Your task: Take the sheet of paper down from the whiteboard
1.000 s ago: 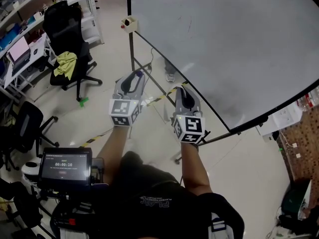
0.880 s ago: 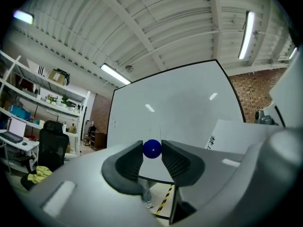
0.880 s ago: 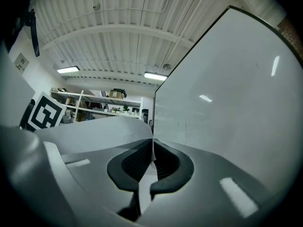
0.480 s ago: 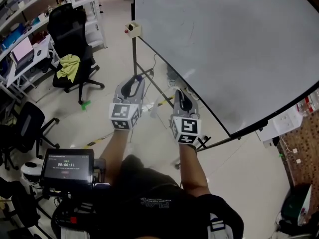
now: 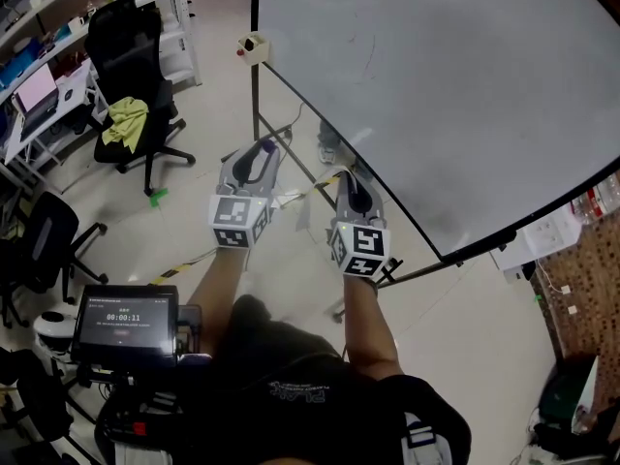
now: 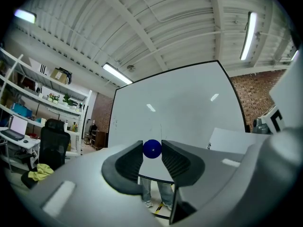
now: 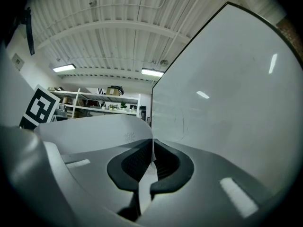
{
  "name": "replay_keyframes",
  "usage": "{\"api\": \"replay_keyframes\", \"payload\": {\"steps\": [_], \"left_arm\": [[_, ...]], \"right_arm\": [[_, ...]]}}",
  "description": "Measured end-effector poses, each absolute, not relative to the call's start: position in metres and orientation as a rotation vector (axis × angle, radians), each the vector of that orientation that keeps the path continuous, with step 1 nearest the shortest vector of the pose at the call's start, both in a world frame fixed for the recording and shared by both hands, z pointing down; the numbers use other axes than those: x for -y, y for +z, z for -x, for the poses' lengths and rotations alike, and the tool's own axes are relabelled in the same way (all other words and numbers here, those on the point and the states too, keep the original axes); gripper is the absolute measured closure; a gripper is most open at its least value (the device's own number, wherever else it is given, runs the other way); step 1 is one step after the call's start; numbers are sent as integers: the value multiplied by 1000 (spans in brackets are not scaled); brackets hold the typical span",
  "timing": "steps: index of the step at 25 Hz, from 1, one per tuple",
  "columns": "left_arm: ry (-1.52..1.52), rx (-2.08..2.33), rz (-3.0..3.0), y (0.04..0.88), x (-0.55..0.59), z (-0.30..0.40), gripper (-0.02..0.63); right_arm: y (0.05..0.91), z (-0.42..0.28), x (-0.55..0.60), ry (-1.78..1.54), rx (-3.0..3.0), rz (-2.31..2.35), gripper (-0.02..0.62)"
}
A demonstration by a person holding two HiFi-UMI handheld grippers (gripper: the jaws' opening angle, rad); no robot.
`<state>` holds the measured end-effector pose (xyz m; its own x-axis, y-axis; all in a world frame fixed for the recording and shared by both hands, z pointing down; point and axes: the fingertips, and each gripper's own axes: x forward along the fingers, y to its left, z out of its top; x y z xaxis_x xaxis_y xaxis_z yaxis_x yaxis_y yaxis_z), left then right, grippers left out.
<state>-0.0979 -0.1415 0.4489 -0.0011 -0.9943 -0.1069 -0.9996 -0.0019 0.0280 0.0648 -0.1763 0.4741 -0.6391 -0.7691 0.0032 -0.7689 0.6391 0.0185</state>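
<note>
The whiteboard point(image 5: 465, 85) stands on a wheeled frame right in front of me, and its face shows bare. In the head view my left gripper point(image 5: 268, 149) and right gripper point(image 5: 346, 175) are held side by side before its lower edge. A blue round magnet point(image 6: 152, 148) sits pinched between the left gripper's point(image 6: 152, 150) pads. The white sheet of paper point(image 7: 94, 131) curves off to the left from my right gripper point(image 7: 152, 150), whose pads are shut on its edge. The same sheet point(image 6: 229, 138) shows at the right of the left gripper view.
A black office chair point(image 5: 131, 61) with a yellow cloth stands at the left near shelves and desks. A small box point(image 5: 251, 46) hangs on the board's frame. Someone's legs point(image 6: 156, 193) show behind the board. A timer screen point(image 5: 121, 320) sits by my body.
Both grippers keep their places and their grips; only the head view sways a little.
</note>
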Motion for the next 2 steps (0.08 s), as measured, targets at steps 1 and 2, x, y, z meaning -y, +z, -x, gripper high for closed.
{"api": "replay_keyframes", "payload": {"steps": [1,2], "left_arm": [[145,-2180,2180,449,142,98,483],[142,-2180,2180,450,142,98,483]], "right_arm": [[473,-66,176,-18,2840,-1332,581],[472,-66,177,-12,2846,-1335,581]]}}
